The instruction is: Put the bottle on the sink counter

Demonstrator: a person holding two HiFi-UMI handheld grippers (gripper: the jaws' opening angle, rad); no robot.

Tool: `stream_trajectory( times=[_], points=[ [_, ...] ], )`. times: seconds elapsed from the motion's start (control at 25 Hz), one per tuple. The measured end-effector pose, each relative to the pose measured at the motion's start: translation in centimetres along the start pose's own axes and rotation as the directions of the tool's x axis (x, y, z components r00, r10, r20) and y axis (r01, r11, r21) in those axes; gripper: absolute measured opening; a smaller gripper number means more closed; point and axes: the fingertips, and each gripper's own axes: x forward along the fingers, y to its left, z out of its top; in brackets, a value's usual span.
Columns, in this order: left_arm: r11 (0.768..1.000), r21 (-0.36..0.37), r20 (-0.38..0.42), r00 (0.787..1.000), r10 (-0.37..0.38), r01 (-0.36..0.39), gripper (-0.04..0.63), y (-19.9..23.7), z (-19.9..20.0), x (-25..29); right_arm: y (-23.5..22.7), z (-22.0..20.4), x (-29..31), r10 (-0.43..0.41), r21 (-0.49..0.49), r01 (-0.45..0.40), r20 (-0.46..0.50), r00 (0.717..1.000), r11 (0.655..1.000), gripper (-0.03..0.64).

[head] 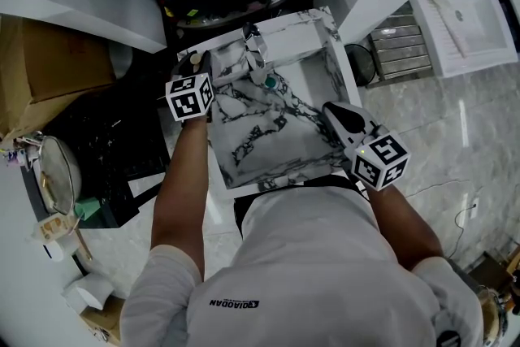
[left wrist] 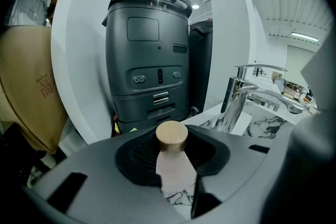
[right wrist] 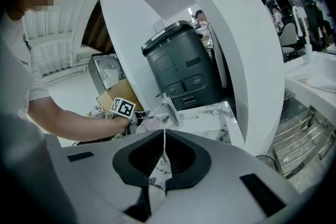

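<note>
My left gripper (left wrist: pixel 176 159) is shut on a pale pink bottle (left wrist: pixel 176 171) with a round tan cap, holding it upright by the neck. In the head view this gripper (head: pixel 200 71) hangs at the back left corner of the marble sink counter (head: pixel 268 146), and only the bottle's cap (head: pixel 195 58) shows. Whether the bottle's base touches the counter is hidden. A chrome faucet (head: pixel 256 53) stands just right of it. My right gripper (right wrist: pixel 164 134) is shut with nothing in it, near the counter's front right corner (head: pixel 335 114). From there the bottle (right wrist: pixel 151 124) shows beside the faucet (right wrist: pixel 169 107).
A dark grey machine (left wrist: pixel 149 55) stands behind the counter inside a white arched frame (right wrist: pixel 247 60). A cardboard box (head: pixel 49 69) and a black stand lie to the left. The sink basin (head: pixel 307 73) is sunk into the counter's back right, with a teal plug (head: pixel 270 81).
</note>
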Motion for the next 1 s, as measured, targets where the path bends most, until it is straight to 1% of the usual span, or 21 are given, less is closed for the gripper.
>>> stream_trajectory(
  times=[0.16, 0.32, 0.6, 1.0],
  points=[
    [1.000, -0.005, -0.001, 1.000, -0.003, 0.003, 0.132, 0.01, -0.07, 0.32, -0.05, -0.05, -0.01, -0.004, 0.001, 0.004, 0.000, 1.000, 1.000, 0.043],
    [1.000, 0.007, -0.003, 1.000, 0.004, -0.004, 0.132, 0.22, -0.46, 0.40, -0.04, -0.08, -0.02, -0.006, 0.002, 0.006, -0.003, 1.000, 1.000, 0.043],
    [1.000, 0.018, 0.027, 1.000, 0.006, -0.006, 0.132, 0.33, -0.64, 0.24, -0.03, -0.15, 0.21, -0.005, -0.002, 0.005, -0.007, 1.000, 1.000, 0.043],
    [1.000, 0.022, 0.040, 0.999, 0.007, -0.008, 0.133, 0.38, -0.76, 0.16, 0.29, -0.23, 0.19, 0.003, -0.011, -0.003, -0.009, 1.000, 1.000, 0.043]
  ],
)
